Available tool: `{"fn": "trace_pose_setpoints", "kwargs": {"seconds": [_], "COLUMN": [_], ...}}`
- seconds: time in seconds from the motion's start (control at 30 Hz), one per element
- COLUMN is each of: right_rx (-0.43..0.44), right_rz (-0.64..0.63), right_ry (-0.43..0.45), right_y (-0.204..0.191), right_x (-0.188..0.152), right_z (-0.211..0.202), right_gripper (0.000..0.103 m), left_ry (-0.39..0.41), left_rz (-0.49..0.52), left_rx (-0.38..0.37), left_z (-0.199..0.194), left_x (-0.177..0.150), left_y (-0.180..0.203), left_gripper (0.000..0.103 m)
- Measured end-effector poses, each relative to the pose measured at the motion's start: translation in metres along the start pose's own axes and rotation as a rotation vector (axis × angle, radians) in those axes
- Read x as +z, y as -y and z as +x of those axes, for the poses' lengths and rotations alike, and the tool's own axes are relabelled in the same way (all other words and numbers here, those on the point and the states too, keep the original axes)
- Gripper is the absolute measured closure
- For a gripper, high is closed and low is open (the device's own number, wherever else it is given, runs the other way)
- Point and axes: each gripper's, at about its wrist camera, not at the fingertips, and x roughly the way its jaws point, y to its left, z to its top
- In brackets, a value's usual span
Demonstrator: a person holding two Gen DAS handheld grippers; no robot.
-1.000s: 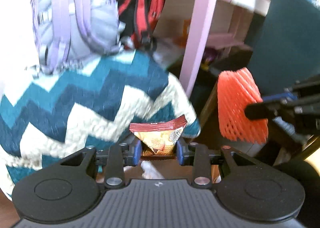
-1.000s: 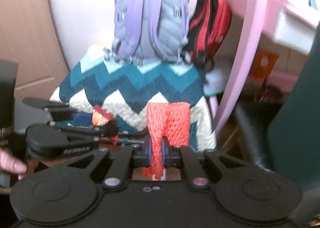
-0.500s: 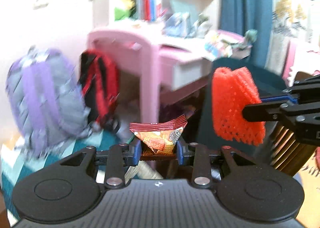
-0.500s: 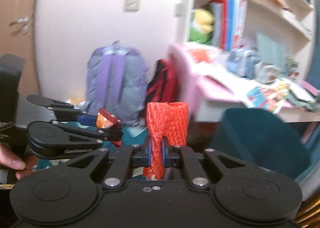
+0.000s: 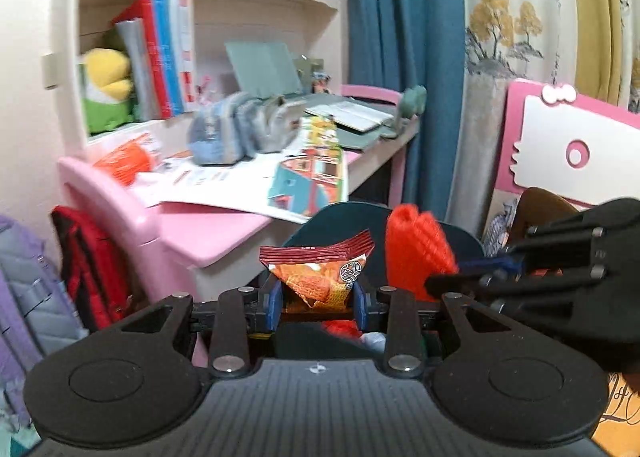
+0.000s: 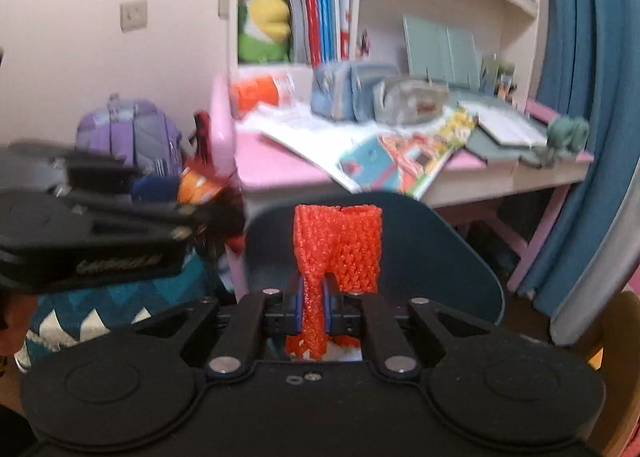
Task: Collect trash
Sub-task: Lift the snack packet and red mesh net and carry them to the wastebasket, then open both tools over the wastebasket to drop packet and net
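My left gripper (image 5: 318,303) is shut on an orange and red snack wrapper (image 5: 320,277) and holds it up in the air. My right gripper (image 6: 312,303) is shut on a red foam fruit net (image 6: 340,245). The net also shows in the left wrist view (image 5: 418,253), to the right of the wrapper. The left gripper with the wrapper (image 6: 200,185) shows at the left of the right wrist view. Another red foam net (image 6: 256,93) lies on the pink desk (image 6: 272,165) at its left end, near the shelf.
A dark teal chair back (image 6: 420,257) stands just ahead of both grippers. The desk holds open booklets (image 6: 400,161), pencil cases (image 6: 352,91) and a notebook. A purple backpack (image 6: 128,137) and a zigzag blanket (image 6: 100,309) are at the left. Blue curtains (image 6: 580,97) hang at the right.
Both grippers have swung up and to the right, from the blanket and backpacks toward the desk and shelf. Each keeps its hold on its piece of trash.
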Motion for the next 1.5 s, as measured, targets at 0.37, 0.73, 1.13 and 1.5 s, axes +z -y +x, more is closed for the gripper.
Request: {"fn": "trace_pose_setpoints", "kwargs": {"seconds": [0.37,0.73,1.13,1.5], "right_rx": [-0.037,-0.012,0.039,0.147], "right_rz": [-0.004,0.095,0.058,-0.037], "right_ry": [-0.159,-0.195,-0.107,-0.073], "right_y": [0.023,0.039,0.0,-0.078], "right_x": [-0.013,-0.015,-0.011,-0.022], "right_z": [0.042,0.045,-0.002,-0.028], "right_gripper": [0.092,0.068,0.045,0.033], "left_ry": [-0.204,-0.265,-0.158,-0.078], "left_rz": [-0.04,-0.069,-0.076,-0.107], "left_rx": [-0.009,-0.015,-0.009,0.066], "left_z": [0.112,0.135,0.059,-0.038], "left_x": [0.008,-0.005,-0.009,-0.04], "left_y": [0.025,0.021,0.007,-0.039], "left_gripper": [0.07,0.053,0.033,0.025]}}
